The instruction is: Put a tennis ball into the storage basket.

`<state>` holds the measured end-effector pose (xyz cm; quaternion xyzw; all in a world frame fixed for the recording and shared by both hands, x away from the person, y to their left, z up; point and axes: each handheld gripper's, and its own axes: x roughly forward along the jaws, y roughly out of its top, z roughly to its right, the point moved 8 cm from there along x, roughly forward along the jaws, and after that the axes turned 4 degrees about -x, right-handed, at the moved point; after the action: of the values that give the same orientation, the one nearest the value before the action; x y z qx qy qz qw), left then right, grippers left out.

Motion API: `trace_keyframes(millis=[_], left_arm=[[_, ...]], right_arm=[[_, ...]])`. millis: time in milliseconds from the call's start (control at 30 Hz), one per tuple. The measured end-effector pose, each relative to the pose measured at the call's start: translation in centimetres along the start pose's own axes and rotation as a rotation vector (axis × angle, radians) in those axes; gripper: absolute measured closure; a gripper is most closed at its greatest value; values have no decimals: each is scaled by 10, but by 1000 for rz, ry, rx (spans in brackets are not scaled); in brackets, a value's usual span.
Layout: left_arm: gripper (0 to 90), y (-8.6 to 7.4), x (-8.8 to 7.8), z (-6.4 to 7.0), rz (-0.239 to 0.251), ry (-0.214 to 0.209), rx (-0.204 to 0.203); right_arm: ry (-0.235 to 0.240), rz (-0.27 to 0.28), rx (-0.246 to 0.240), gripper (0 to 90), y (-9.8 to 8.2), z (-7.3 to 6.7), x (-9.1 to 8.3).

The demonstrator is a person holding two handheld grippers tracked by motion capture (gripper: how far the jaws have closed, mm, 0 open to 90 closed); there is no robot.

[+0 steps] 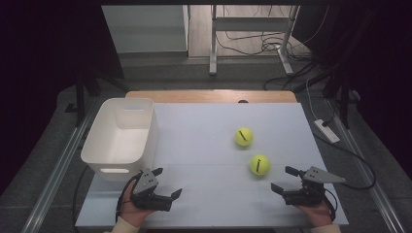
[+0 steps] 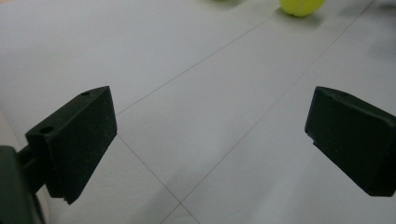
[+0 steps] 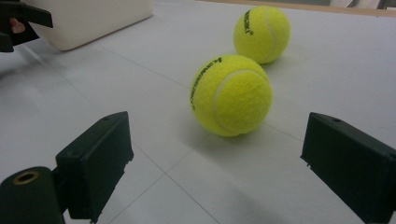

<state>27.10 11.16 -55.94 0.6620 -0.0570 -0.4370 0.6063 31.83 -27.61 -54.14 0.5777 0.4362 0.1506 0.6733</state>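
Two yellow tennis balls lie on the white table top (image 1: 209, 145): the near ball (image 1: 260, 164) (image 3: 231, 95) and the far ball (image 1: 243, 136) (image 3: 262, 33). My right gripper (image 1: 282, 178) (image 3: 217, 137) rests low at the front right, open, with the near ball just beyond its jaws and nothing between them. At the front left my left gripper (image 1: 167, 182) (image 2: 212, 109) stands open over bare table, right of the bin's front corner. One ball (image 2: 301, 5) peeks in at the top edge of the left gripper view.
A white plastic bin (image 1: 115, 167) (image 3: 88, 18) stands empty at the left of the table. A wooden strip (image 1: 209, 95) runs along the far edge. Beyond the table are metal legs, cables and a power strip (image 1: 326, 131) on the floor.
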Motion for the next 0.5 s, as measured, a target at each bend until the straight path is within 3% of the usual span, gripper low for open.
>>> trace_keyframes(millis=[500], left_arm=[[33,2,4,4,-16,-19,1]], right_arm=[[5,-5,-4,82,-1,1,2]])
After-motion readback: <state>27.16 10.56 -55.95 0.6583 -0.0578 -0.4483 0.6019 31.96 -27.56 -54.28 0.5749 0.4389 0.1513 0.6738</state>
